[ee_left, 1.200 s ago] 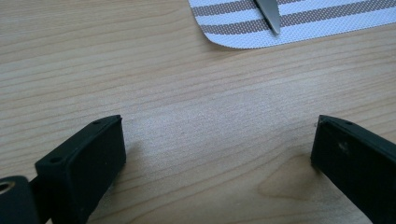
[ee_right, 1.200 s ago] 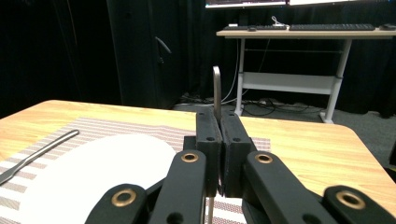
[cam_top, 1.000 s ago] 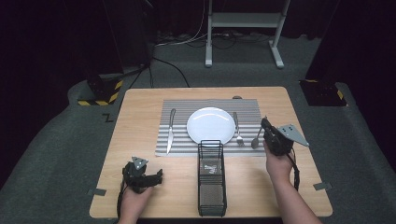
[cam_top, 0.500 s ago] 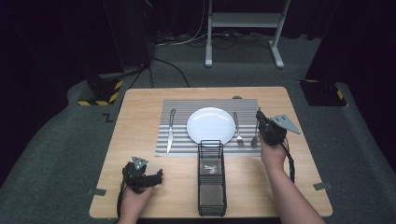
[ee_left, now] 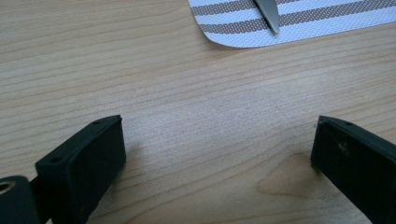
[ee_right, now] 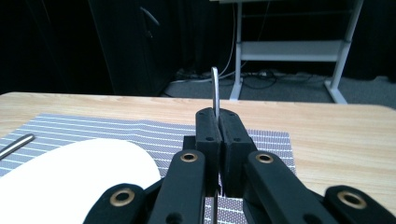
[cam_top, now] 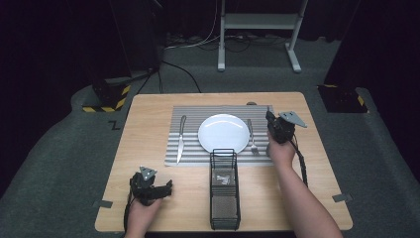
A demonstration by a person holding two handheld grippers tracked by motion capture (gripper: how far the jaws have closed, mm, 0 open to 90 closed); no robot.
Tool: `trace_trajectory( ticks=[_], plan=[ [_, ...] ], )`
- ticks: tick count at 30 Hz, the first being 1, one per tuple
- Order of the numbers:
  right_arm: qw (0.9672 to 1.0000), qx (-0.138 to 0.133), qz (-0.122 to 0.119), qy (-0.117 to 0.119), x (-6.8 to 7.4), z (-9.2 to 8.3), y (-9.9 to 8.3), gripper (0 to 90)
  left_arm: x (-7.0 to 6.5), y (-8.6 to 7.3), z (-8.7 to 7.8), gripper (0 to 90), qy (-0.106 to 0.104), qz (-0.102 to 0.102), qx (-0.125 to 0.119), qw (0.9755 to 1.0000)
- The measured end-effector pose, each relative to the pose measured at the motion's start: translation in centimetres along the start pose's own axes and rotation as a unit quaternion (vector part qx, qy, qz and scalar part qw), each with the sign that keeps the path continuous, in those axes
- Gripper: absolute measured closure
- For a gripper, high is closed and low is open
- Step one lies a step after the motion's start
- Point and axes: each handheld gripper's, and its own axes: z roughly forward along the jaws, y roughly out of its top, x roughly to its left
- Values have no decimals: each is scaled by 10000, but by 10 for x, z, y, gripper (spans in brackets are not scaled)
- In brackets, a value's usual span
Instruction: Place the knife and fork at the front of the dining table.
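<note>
Dark curtains and a grey metal stand back a pale wooden worktop laid for one place setting. Left to right: the left claw rests on the near left part of the worktop, its jaws wide apart with nothing between them; a knife lies on the left part of a striped placemat; a white plate sits at the mat's centre; a black wire basket stands just in front of the plate; a fork lies just right of the plate. At the right edge of the mat, the right claw is closed on a slim metal utensil, probably a spoon, though its lower end is hidden. In the right gripper view the handle stands upright above the pinched jaws, thin, silvery and rounded at the tip.

Step in hand, by judgement: placing the last piece of cutlery to the right of the fork. The next move calls for tipping the utensil flat, parallel to the fork and clear of it, lowering it onto the mat, then spreading the jaws without dragging it askew.
</note>
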Motion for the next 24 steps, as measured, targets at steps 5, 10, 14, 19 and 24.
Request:
trace_trajectory(
  ticks=[5,10,14,19,24],
  plan=[
    [9998,156,75,-19,-3,14,-2,876,0,0,0,27,-8,5,4,10000],
    [9992,374,135,-52,-7,27,-7,871,1,0,0,25,-32,-4,1,10000],
    [9981,567,233,-39,-11,36,-12,867,1,0,0,24,-45,-8,-1,10000],
    [9968,725,345,-60,-18,40,-12,859,2,0,0,23,-58,-21,-5,10000],
    [9958,832,369,-61,-20,40,-13,853,2,0,0,23,-72,-35,-8,10000]
  ],
)
